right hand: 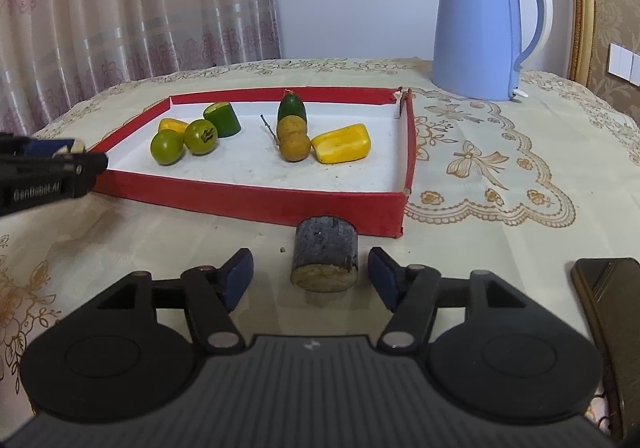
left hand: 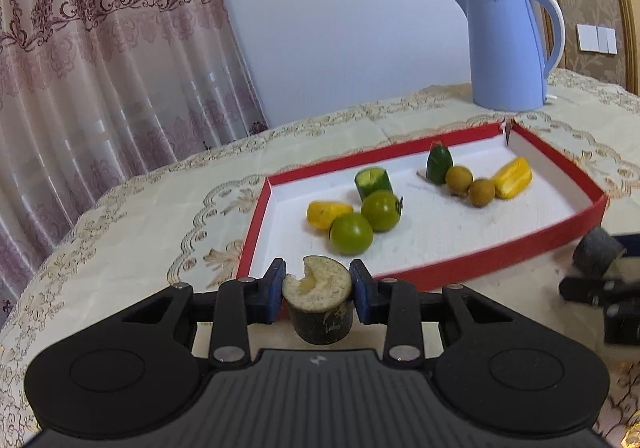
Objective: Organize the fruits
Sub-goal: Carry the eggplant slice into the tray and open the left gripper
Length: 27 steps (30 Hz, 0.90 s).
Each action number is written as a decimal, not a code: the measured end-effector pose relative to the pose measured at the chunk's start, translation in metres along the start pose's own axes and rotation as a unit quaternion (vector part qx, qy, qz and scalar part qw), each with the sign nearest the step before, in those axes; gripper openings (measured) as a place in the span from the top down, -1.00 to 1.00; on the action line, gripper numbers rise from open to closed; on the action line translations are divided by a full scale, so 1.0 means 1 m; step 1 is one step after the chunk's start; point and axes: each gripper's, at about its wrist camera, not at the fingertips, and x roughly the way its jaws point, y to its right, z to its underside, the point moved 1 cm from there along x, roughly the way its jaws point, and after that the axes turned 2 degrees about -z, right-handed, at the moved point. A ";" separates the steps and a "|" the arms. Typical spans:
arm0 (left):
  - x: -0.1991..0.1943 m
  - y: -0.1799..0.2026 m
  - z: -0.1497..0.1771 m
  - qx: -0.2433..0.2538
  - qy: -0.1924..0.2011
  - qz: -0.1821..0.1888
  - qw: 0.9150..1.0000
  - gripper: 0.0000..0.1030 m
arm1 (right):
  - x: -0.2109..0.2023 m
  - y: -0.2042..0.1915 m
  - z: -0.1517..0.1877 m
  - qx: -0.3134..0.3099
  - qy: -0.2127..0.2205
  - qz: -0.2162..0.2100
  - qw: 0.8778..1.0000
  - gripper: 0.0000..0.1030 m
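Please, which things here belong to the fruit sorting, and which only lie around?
Job:
- red tray
- fruits inside it, e.g. green fruit
- cut piece in left hand-held gripper
- dark cut piece on table

Lying about:
- blue kettle
- dark flat object

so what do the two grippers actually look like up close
Both match: the left gripper and right gripper have matte black bodies with two round discs, a ribbed centre panel bearing a small pale logo, silver pivot pins on black linkages, and blue fingers. No cables or sleeves show.
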 end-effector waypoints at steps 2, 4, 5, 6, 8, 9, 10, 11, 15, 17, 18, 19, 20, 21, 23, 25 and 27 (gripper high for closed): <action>-0.001 0.001 -0.006 0.000 0.006 0.001 1.000 0.34 | 0.001 0.001 0.000 0.004 -0.003 0.009 1.000 -0.56; -0.002 0.003 -0.013 0.001 0.015 0.001 1.000 0.34 | 0.001 0.003 0.000 0.008 -0.003 0.005 1.000 -0.58; -0.001 0.004 -0.015 0.002 0.018 0.002 1.000 0.34 | 0.001 0.002 0.000 0.008 -0.003 0.004 1.000 -0.64; 0.000 0.005 -0.019 0.002 0.020 0.002 1.000 0.34 | 0.001 0.002 0.000 0.006 -0.005 0.006 1.000 -0.71; 0.004 0.008 -0.025 0.002 0.019 0.004 1.000 0.34 | 0.001 0.000 0.000 0.000 -0.004 0.010 1.000 -0.85; 0.007 0.009 -0.028 0.000 0.017 0.005 1.000 0.34 | 0.001 -0.001 0.000 -0.002 -0.004 0.011 1.000 -0.87; 0.011 0.011 -0.031 -0.001 0.015 0.007 1.000 0.34 | 0.001 -0.001 0.000 -0.003 -0.004 0.012 1.000 -0.90; 0.014 0.012 -0.033 -0.003 0.014 0.008 1.000 0.34 | 0.001 -0.001 0.000 -0.002 -0.004 0.012 1.000 -0.91; 0.025 0.017 -0.043 -0.009 0.007 0.015 1.000 0.34 | 0.002 0.001 0.000 0.002 -0.008 0.011 1.000 -1.00; 0.030 0.018 -0.050 -0.012 0.006 0.016 1.000 0.34 | 0.003 0.001 0.000 0.003 -0.013 0.010 1.000 -1.00; 0.032 0.017 -0.054 -0.014 0.006 0.016 1.000 0.34 | 0.004 0.001 0.000 0.003 -0.018 0.010 1.000 -1.00; 0.033 0.015 -0.058 -0.018 0.008 0.015 1.000 0.34 | 0.004 0.001 0.001 0.002 -0.020 0.010 1.000 -1.00; 0.033 0.012 -0.062 -0.022 0.011 0.014 1.000 0.34 | 0.004 0.001 0.001 0.002 -0.020 0.008 1.000 -1.00; 0.034 0.009 -0.067 -0.027 0.013 0.014 0.999 0.34 | 0.003 0.001 0.001 0.002 -0.020 0.007 1.000 -1.00; 0.033 0.001 -0.075 -0.039 0.019 0.016 0.999 0.34 | 0.002 0.002 0.001 0.004 -0.020 0.004 1.000 -1.00; 0.032 -0.003 -0.081 -0.049 0.025 0.024 0.998 0.34 | 0.002 0.004 0.001 0.009 -0.018 0.000 1.000 -1.00; 0.033 0.000 -0.083 -0.047 0.025 0.037 0.998 0.34 | 0.000 0.006 0.000 0.018 -0.014 -0.005 1.000 -1.00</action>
